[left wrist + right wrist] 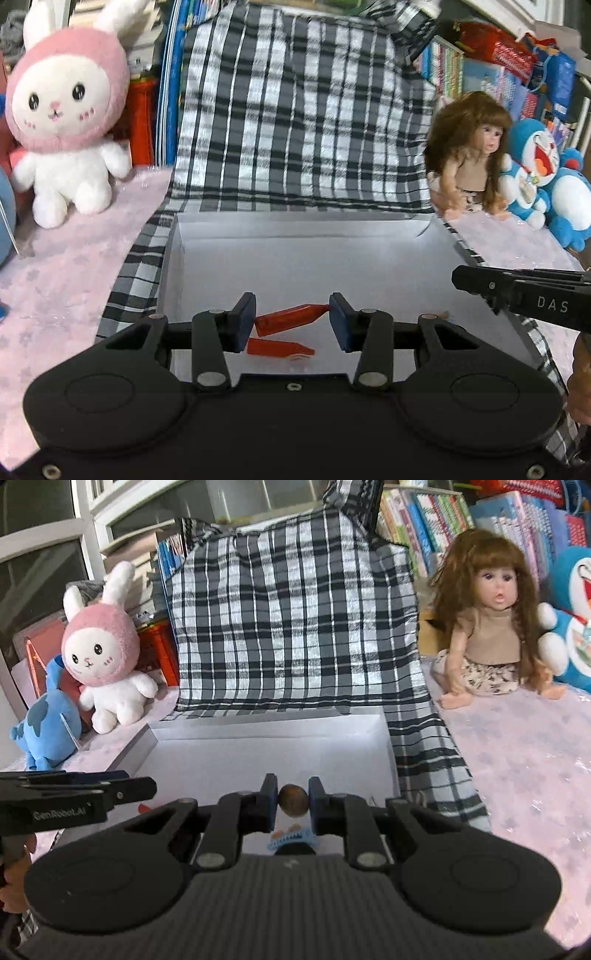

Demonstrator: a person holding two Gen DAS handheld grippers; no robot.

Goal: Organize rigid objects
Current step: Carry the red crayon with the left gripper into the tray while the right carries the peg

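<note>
My left gripper (pixel 291 314) is shut on a small red toy (pixel 291 317) with two leg-like parts; its upper part spans the gap between the blue pads (pixel 244 322). My right gripper (pixel 293 794) is shut on the round brown head of a small doll (pixel 293 799), whose blue dress hangs below the pads. Both hover over an open white box (pixel 295 229) that sits inside a black-and-white plaid bag (pixel 295 110). The right gripper's tip (pixel 480 282) shows at the right edge of the left wrist view, and the left gripper's tip (pixel 129 788) at the left of the right wrist view.
A pink-and-white plush rabbit (pixel 66 122) and a blue plush (pixel 48 723) sit left of the bag. To the right sit a large long-haired doll (pixel 491 627) and a blue-and-white plush cat (pixel 543 173). Books (pixel 424 524) line the back. A pink cloth (pixel 524 760) covers the surface.
</note>
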